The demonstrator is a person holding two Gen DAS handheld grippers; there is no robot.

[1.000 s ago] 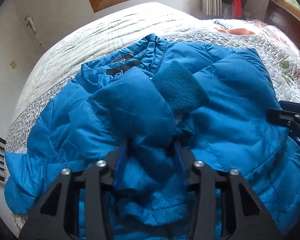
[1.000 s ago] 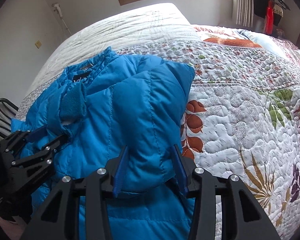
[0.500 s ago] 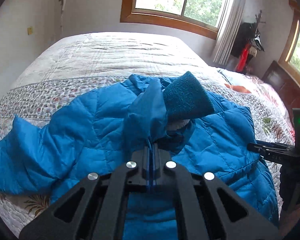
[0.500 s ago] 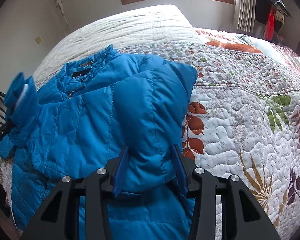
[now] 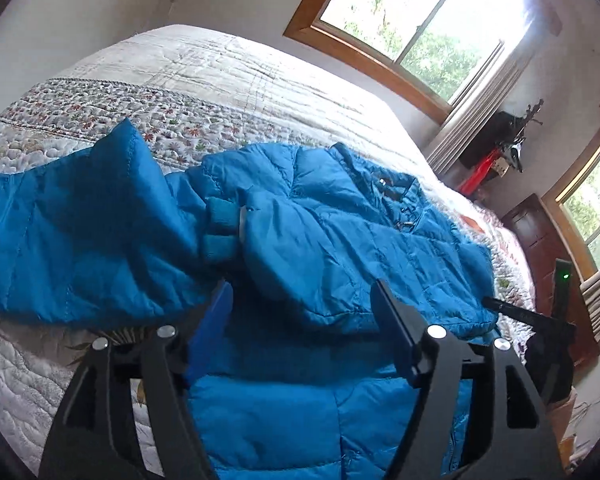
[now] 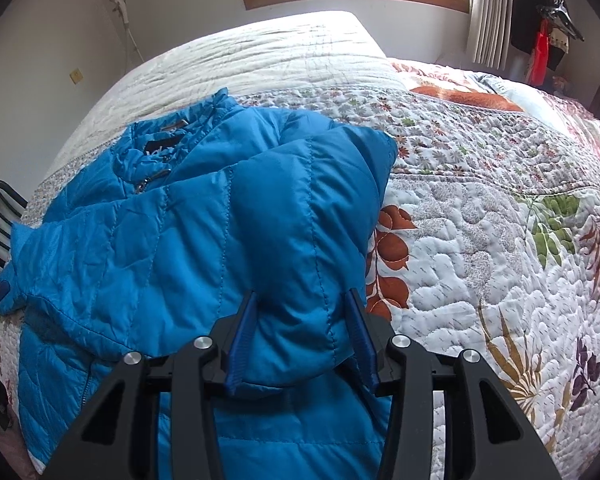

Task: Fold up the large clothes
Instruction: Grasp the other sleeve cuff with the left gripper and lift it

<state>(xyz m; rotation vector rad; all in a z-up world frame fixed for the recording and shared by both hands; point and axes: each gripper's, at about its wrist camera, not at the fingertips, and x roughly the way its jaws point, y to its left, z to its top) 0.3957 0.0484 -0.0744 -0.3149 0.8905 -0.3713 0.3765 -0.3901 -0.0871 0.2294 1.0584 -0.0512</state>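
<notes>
One blue puffer jacket (image 6: pixel 188 248) lies spread on the quilted bed (image 6: pixel 480 240), collar toward the far edge. Its right sleeve is folded over the chest, and the right tongs (image 6: pixel 300 336) pinch that sleeve's end between their blue pads. The left tongs (image 5: pixel 300 320) have just been opening and stand wide with nothing gripped, the left sleeve (image 5: pixel 80 232) lying flung out beside them.

Daylight pours through wood-framed windows (image 5: pixel 404 36), pale curtain (image 6: pixel 487 12) hangs beside, white walls (image 6: pixel 44 36) all round, floral quilted bed (image 6: pixel 480 216) fills the room, dark wooden furniture (image 5: pixel 540 240) sits in the corner.
</notes>
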